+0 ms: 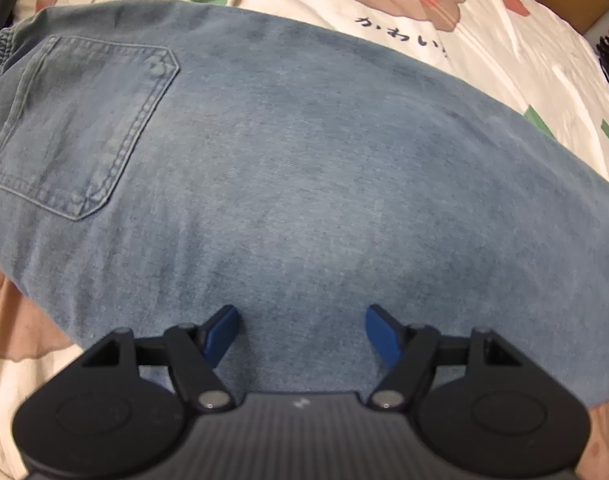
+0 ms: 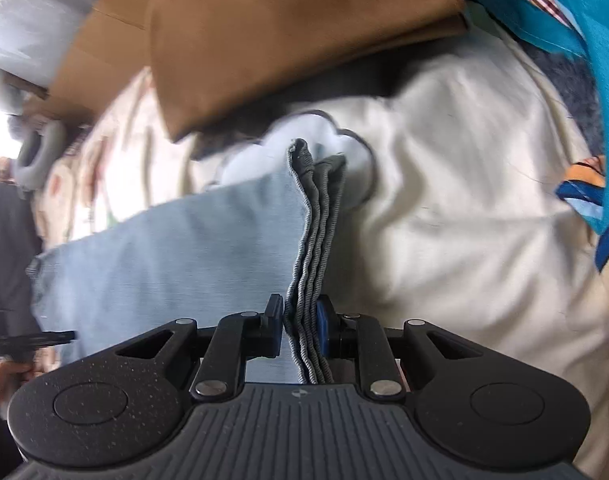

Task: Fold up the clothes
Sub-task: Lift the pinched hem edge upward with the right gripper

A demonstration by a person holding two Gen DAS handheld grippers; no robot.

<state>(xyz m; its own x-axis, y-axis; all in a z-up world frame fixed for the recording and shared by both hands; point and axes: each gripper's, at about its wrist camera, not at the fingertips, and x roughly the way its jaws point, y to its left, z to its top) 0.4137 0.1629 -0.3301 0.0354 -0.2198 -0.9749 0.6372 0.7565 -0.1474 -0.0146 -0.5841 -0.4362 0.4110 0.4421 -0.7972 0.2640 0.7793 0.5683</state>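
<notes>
"かわい" on the bedsheet (image 1: 484,52)

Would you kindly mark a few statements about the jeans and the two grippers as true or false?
1. The right gripper is shut on the stacked hem layers of the jeans. True.
2. The left gripper clamps the back pocket. False: its jaws stand open over plain denim, right of the pocket.
3. The jeans lie on a cream bedsheet printed with a cartoon animal. True.
4. A folded brown garment lies beyond the hem in the right wrist view. True.
5. The jeans are black. False: they are light blue.
</notes>
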